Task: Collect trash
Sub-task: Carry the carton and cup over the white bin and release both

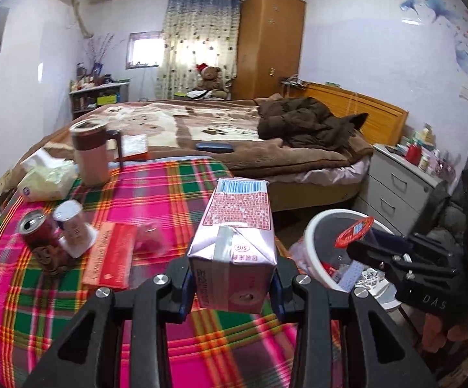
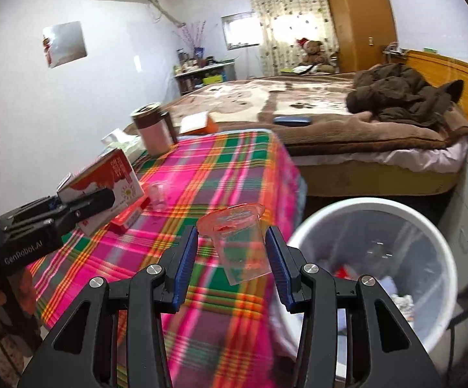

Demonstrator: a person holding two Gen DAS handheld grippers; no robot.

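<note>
My left gripper [image 1: 232, 286] is shut on a pink and white milk carton [image 1: 237, 245] and holds it above the plaid table [image 1: 156, 187]. The carton also shows in the right wrist view [image 2: 104, 184]. My right gripper [image 2: 232, 255] is shut on a clear plastic cup with a red rim [image 2: 239, 239], held at the table's right edge beside the white trash bin [image 2: 373, 265]. In the left wrist view the right gripper [image 1: 360, 242] holds the cup [image 1: 355, 231] over the bin [image 1: 327, 226]. Trash lies inside the bin.
On the table stand a red can [image 1: 35, 228], a small white bottle [image 1: 72, 226], a red flat packet [image 1: 111, 255], a clear cup [image 2: 158, 194], tissue packs [image 1: 46, 177] and a pink jug [image 1: 90, 152]. A bed [image 1: 227, 135] lies behind, a grey drawer unit [image 1: 398, 181] at right.
</note>
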